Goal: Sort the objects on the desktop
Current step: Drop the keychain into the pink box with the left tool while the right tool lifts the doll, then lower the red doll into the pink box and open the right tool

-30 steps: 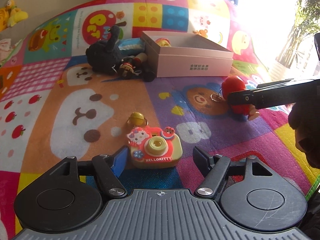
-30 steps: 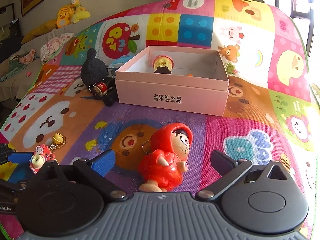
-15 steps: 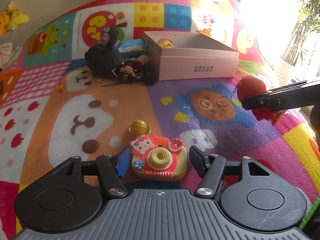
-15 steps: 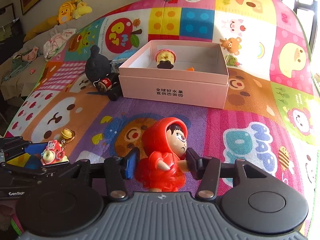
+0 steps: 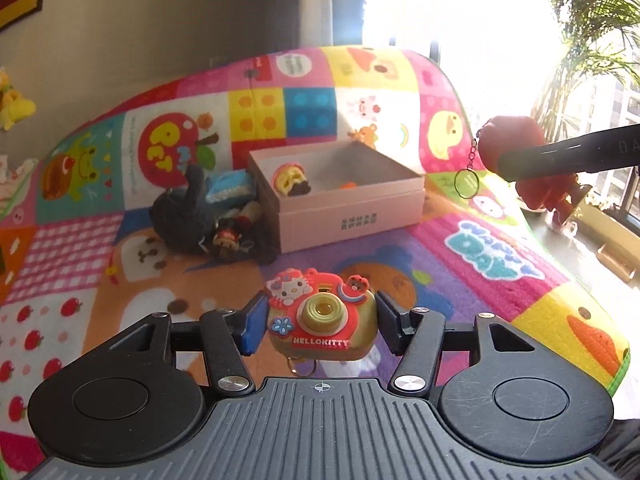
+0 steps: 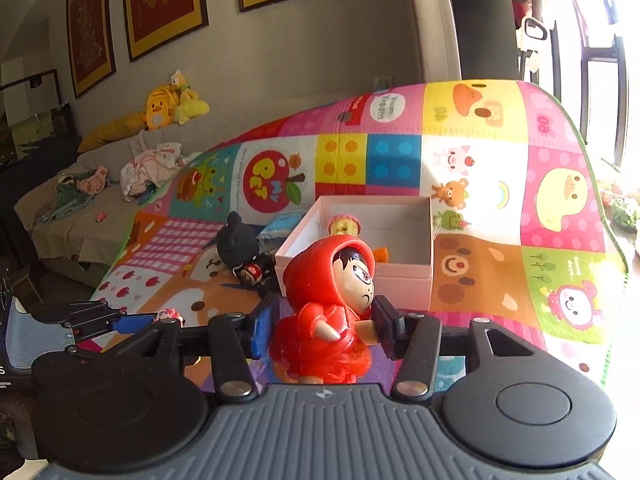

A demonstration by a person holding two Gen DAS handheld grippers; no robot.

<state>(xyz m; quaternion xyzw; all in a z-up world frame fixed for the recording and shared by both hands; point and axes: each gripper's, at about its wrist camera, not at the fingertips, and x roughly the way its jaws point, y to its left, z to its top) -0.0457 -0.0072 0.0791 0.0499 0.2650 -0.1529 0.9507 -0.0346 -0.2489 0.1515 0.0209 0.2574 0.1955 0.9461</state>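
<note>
A patchwork play mat (image 6: 472,168) covers the surface; behind it only the right view shows a sofa (image 6: 80,208) and 3 framed pictures (image 6: 164,0). The open pink box (image 5: 340,196) sits mid-mat, mat bare in front of it. Left claw (image 5: 320,320) pinches the toy camera (image 5: 322,316) above the mat before the box. Right claw (image 6: 324,328) pinches the red hooded figure (image 6: 328,304), lifted right of the box.

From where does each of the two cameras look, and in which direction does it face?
Left wrist: sits on the left hand-held gripper, facing the open pink cardboard box; own fingers clamp a red-and-yellow toy camera keychain.
Right wrist: sits on the right hand-held gripper, facing the same box; own fingers clamp a red-hooded plastic figurine.
Shared: box, colourful cartoon play mat.
</note>
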